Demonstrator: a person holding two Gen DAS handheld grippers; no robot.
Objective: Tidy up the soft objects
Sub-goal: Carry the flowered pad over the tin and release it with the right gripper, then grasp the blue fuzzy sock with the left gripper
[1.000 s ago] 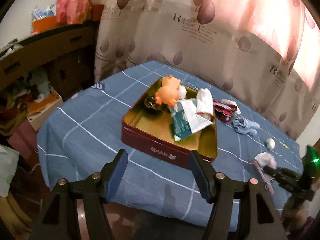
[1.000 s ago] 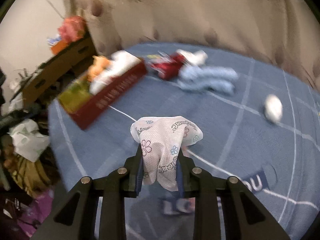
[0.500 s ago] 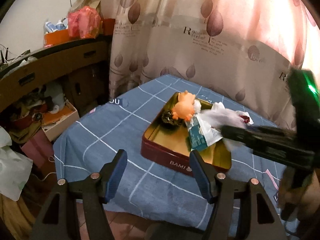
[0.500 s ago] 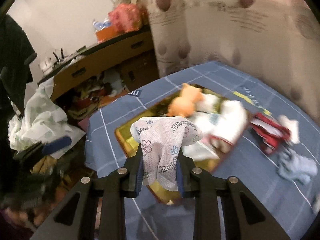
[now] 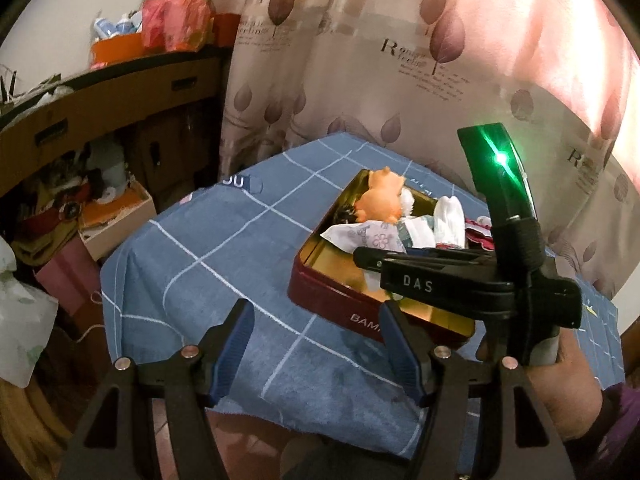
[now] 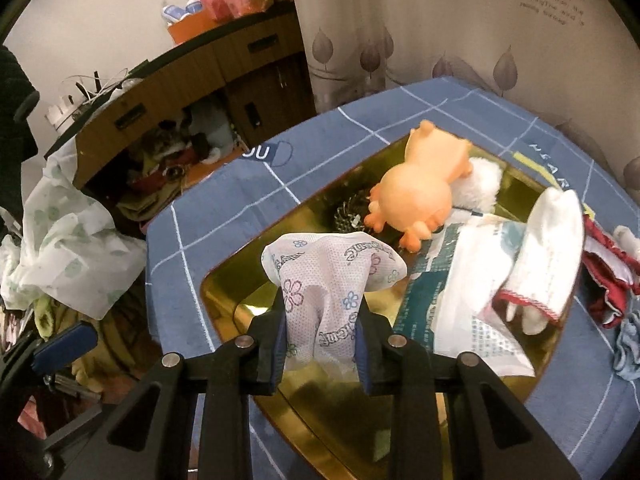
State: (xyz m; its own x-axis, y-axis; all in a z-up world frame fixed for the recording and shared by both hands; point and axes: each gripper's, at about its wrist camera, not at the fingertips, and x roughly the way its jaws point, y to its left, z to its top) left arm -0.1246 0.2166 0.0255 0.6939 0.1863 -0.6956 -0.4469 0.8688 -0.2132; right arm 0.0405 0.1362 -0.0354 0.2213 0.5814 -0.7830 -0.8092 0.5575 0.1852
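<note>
The right gripper (image 6: pixel 320 344) held a white flowered cloth (image 6: pixel 332 284) between its blue pads, and its jaws were opening a little with the cloth still pinched between them. The cloth hung above the near end of the tin (image 6: pixel 224 280) — a red box with a gold inside, standing on the blue checked tablecloth (image 6: pixel 224 208). In the left wrist view the same cloth (image 5: pixel 360 236) showed over the tin (image 5: pixel 340 308), with the right gripper's black body reaching in from the right.

Inside the tin lay an orange toy pig (image 6: pixel 420 196) against a white fluffy ball (image 6: pixel 484 184), a dark metal scrubber (image 6: pixel 352 216) just beside the pig, a teal and white packet (image 6: pixel 452 300), and a white sock (image 6: pixel 552 256) draped partly over that packet. Outside the tin, at the right edge (partly cut off), sat a red and white cloth (image 6: pixel 608 284) and a bit of light blue fabric (image 6: pixel 628 348).

The left gripper (image 5: pixel 316 344) stood wide with nothing between its fingers — it hovered over the near edge of the tablecloth, short of the tin.
</note>
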